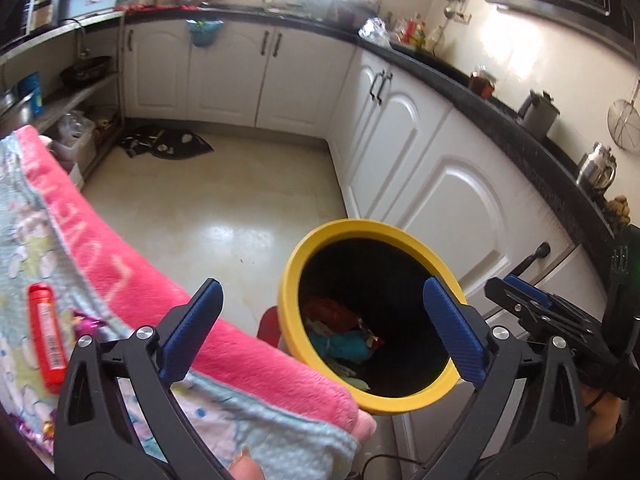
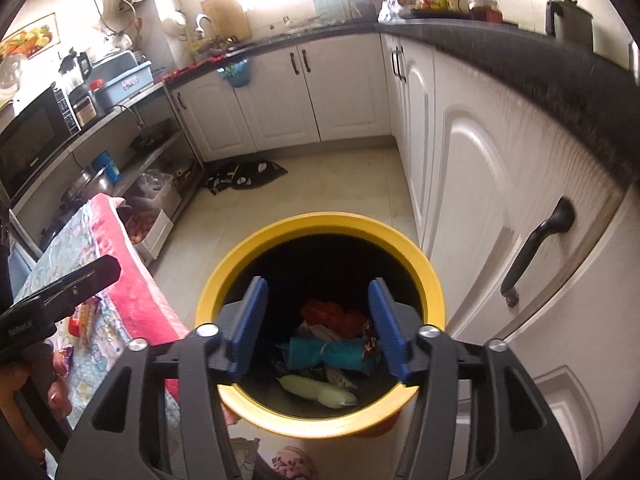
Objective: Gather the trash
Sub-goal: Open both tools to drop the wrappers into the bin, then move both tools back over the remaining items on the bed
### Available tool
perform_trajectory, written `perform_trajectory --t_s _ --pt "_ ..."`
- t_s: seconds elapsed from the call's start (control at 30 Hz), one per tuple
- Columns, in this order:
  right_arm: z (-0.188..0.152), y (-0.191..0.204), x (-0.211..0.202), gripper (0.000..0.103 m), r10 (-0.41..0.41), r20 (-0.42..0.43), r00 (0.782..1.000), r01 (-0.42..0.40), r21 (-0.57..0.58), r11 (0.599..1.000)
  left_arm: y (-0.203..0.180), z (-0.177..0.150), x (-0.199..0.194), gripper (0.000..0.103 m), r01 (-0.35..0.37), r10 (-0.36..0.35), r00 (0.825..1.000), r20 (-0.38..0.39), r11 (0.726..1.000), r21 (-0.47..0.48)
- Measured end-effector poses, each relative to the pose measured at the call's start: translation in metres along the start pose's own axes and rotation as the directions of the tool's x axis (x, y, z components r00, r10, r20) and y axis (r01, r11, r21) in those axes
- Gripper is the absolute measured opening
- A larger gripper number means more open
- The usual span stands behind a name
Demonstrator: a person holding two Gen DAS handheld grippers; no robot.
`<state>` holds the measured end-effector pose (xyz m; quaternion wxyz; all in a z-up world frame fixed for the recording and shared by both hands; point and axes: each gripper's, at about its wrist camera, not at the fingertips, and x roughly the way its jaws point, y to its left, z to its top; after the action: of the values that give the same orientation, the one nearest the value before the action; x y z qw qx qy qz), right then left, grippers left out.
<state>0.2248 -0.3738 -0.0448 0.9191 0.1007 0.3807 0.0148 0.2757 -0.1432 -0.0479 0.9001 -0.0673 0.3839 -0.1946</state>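
A yellow-rimmed bin (image 2: 320, 222) stands on the floor beside a pink and pale blue blanket (image 1: 224, 340). Inside lie a teal wrapper (image 2: 332, 352), a red-orange wrapper (image 2: 332, 314) and a pale tube (image 2: 320, 390). My right gripper (image 2: 317, 281) hangs open over the bin's mouth with nothing between its blue pads. My left gripper (image 1: 322, 286) stands wide open over the bin's near-left rim (image 1: 348, 226) and the blanket's edge, also empty. On the blanket lie a red tube (image 1: 46, 336) and a shiny purple wrapper (image 1: 90, 324).
White cabinets (image 1: 440, 184) under a black counter (image 1: 500, 112) run close along the bin's right, with a black door handle (image 2: 536, 248) nearby. A dark mat (image 1: 172, 146) lies on the tiled floor farther off. Metal shelves (image 2: 132, 152) with pots stand at the left.
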Motion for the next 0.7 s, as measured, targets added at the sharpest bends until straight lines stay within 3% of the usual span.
perform_trajectory --t_s 0.3,0.5,0.7 --pt "0.004 0.027 -0.045 0.069 0.023 0.085 0.996 -0.018 -0.06 0.998 0.011 -0.008 -0.054 0.092 -0.03 0.029 0.995 0.095 1.0 0.004" --pt "0.007 0.044 -0.074 0.071 0.028 0.132 0.991 -0.015 -0.104 0.994 0.019 -0.012 -0.079 0.092 -0.031 0.032 0.992 0.119 0.999 -0.014" --pt "0.007 0.062 -0.09 0.074 0.061 0.157 0.986 -0.039 -0.135 0.99 0.037 -0.016 -0.113 0.092 -0.074 0.079 0.981 0.176 0.997 -0.035"
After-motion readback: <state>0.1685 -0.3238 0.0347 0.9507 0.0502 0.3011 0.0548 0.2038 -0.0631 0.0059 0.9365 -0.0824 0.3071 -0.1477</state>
